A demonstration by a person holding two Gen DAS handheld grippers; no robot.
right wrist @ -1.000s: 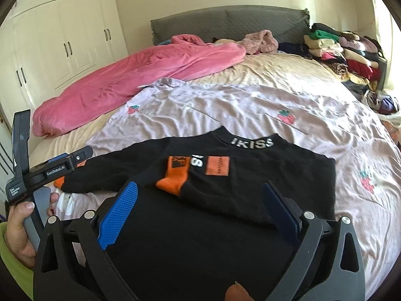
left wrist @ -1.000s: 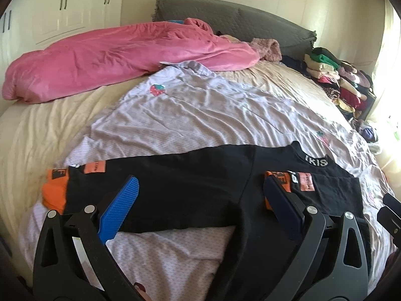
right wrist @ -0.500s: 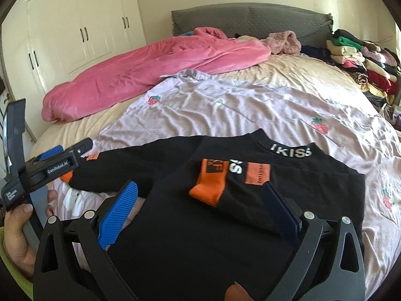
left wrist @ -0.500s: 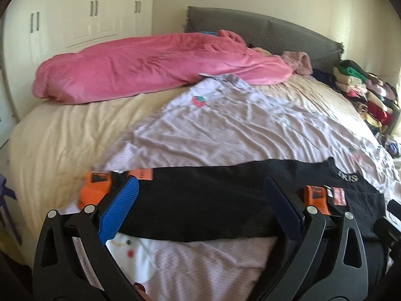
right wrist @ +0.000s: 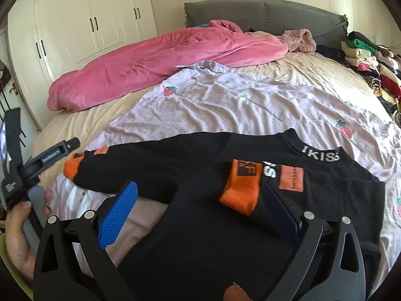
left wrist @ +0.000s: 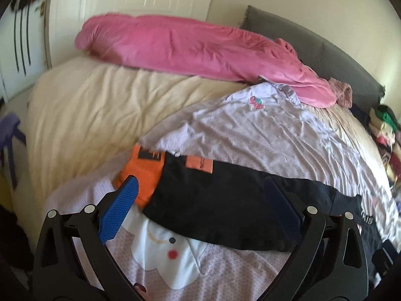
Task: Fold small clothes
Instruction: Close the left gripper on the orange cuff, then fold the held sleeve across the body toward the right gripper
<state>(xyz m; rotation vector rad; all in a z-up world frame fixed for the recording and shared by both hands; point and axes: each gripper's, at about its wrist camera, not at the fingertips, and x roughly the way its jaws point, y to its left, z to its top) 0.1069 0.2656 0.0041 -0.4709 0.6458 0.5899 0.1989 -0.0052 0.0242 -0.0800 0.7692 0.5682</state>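
Bed with cream sheet, lilac strawberry-print cover spread over it, pink duvet bunched toward the grey headboard. Stack of folded clothes at the far right edge. Black sweatshirt lies flat on the lilac cover, right sleeve folded across the chest, its orange cuff just below the collar; left sleeve stretched out sideways, orange cuff at its end. Left gripper fingers spread, over the stretched sleeve, holding nothing. Right gripper fingers spread, over the shirt body, nothing pinched.
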